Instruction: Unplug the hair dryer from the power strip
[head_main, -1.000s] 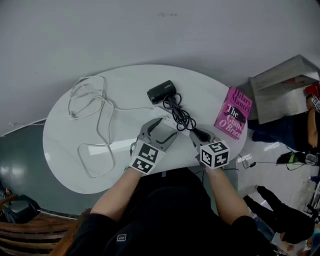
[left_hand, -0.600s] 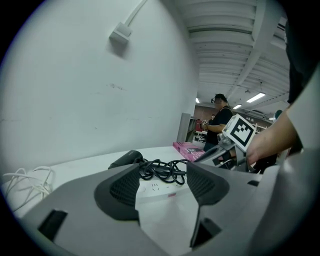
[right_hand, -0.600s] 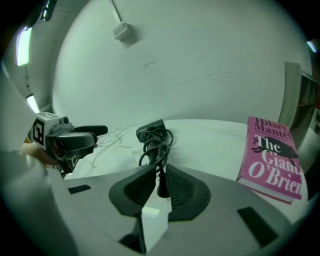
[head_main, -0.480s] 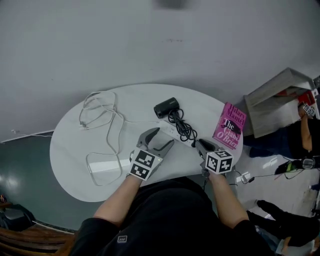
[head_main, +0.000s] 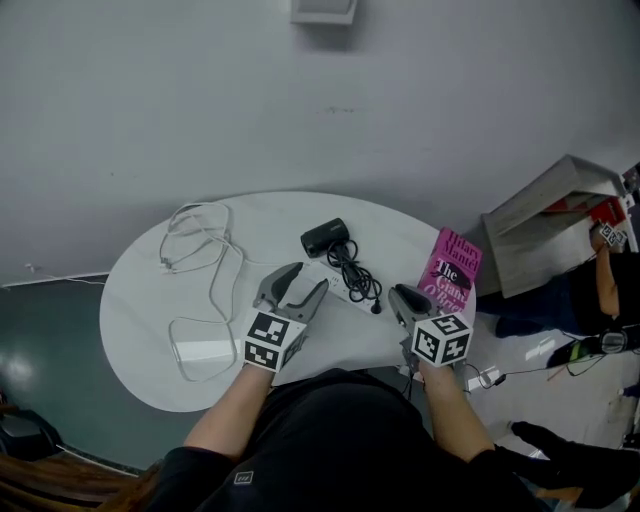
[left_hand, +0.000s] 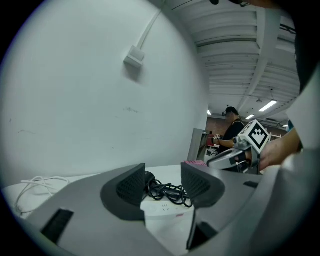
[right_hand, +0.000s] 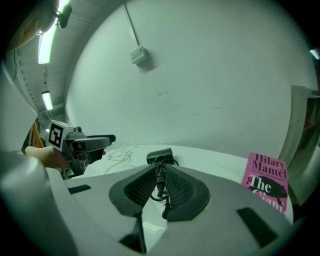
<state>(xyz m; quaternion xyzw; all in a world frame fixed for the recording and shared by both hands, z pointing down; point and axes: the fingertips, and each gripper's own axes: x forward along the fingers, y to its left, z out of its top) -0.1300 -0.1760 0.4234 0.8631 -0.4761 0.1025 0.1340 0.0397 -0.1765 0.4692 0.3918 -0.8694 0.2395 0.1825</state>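
As you held both claws over the near edge of the counter (head_main: 150, 330), the unplugging step looked finished rather than pending. The dryer (head_main: 325, 237) lay toward the far side of the counter, with its black cord (head_main: 356, 268) heaped in loops on and beside the white strip (left_hand: 165, 207). From your head view, the plug (head_main: 376, 308) at the cord's near end appeared to lie on the counter just off the strip's end instead of standing in a socket. I judged it out, though the strip was too pale against the counter to be sure. Your left claw (head_main: 306, 278) was spread, and its jaws had just been closing. The strip showed in the gap between them but lay lower and beyond, with neither pad on it. Your right claw (head_main: 397, 293) had its jaws pressed all but together, with only a thin slit between them through which the cord and dryer showed. It pinched nothing that I could make out. A pink book (head_main: 450, 272) lay to the right of the cord, and a white cable (head_main: 195, 240) sprawled well apart on the left. If the plug was indeed free, the next move called for little: keep both claws clear of the cord loops so nothing snagged and dragged the dryer. If a prong was still seated, you would have needed to spread the right claw, bring it down on the plug and pin the strip with the left.
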